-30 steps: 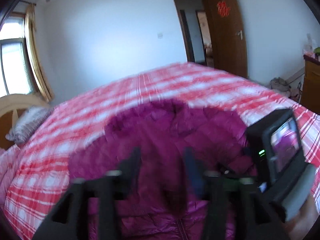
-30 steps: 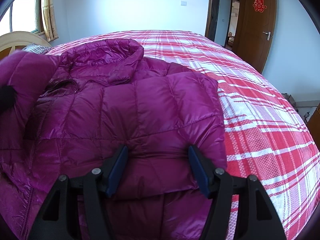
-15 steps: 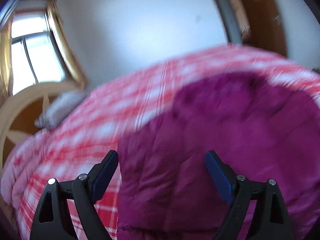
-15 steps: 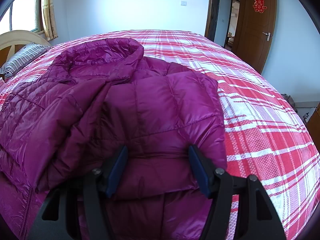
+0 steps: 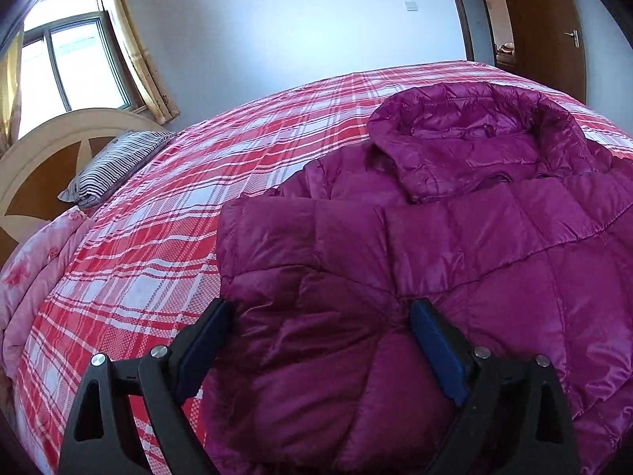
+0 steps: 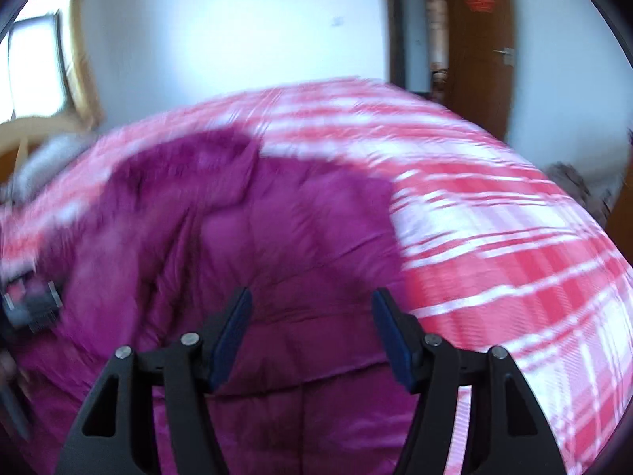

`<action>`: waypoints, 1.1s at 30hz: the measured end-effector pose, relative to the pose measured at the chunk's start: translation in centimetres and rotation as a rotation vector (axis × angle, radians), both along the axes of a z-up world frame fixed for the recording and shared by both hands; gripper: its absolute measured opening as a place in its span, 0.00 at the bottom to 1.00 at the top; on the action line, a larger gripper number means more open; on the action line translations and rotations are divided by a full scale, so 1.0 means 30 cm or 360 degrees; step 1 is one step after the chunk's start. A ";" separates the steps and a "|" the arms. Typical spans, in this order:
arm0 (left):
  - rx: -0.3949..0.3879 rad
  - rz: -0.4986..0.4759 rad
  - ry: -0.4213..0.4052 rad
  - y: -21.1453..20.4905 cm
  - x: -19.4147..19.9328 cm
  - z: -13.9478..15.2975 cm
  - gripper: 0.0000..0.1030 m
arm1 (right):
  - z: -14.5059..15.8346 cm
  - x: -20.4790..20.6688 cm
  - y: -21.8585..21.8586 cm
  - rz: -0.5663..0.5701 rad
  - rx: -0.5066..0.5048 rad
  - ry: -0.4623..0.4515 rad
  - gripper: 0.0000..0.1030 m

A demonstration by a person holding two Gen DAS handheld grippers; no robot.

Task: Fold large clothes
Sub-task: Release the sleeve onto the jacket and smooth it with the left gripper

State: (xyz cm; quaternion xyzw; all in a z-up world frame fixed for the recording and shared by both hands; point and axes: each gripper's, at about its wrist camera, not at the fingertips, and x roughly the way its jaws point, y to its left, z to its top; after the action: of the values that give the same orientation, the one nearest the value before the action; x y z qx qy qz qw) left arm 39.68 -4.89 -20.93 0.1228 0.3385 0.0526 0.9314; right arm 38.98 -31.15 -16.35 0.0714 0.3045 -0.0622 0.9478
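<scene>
My left tongs (image 5: 318, 342) have let the sleeve drop across the jacket (image 5: 455, 237); they now gape wide, empty, over its folded 9 o'clock edge; my right tongs (image 6: 310, 330), also wide and empty, are swinging away, blurred; the jacket lies mid-bed (image 5: 166, 206), hood at 12; sides look folded, I judge the bottom fold next.

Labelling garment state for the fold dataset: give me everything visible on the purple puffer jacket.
The glossy magenta-purple quilted puffer jacket lies flat on the red-and-white plaid bedspread, hood or collar toward the far side. Shiny, padded fabric with stitched panels. A sleeve is folded across the body, leaving a straight left edge. The open left gripper hovers at its near part, fingers straddling the fabric; contact is unclear. The right view is blurred; the open right gripper is over the jacket too.
</scene>
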 end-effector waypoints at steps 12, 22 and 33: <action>-0.0125 0.0001 0.0016 0.036 -0.006 0.006 0.93 | -0.021 0.176 0.344 0.0556 0.0073 0.0254 0.42; -0.0506 -0.0021 -0.0081 0.064 -0.052 0.168 0.94 | -0.131 0.115 0.327 0.0512 -0.0039 0.0267 0.38; -0.0410 -0.0021 0.0217 0.002 0.124 0.006 0.95 | -0.142 0.125 0.327 0.0512 -0.0022 0.0235 0.38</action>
State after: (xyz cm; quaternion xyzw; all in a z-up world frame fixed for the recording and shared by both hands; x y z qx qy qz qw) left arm 43.39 -4.83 -20.73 0.0076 0.4040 -0.0059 0.9147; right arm 42.74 -21.34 -20.61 0.0106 0.3805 0.0831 0.9210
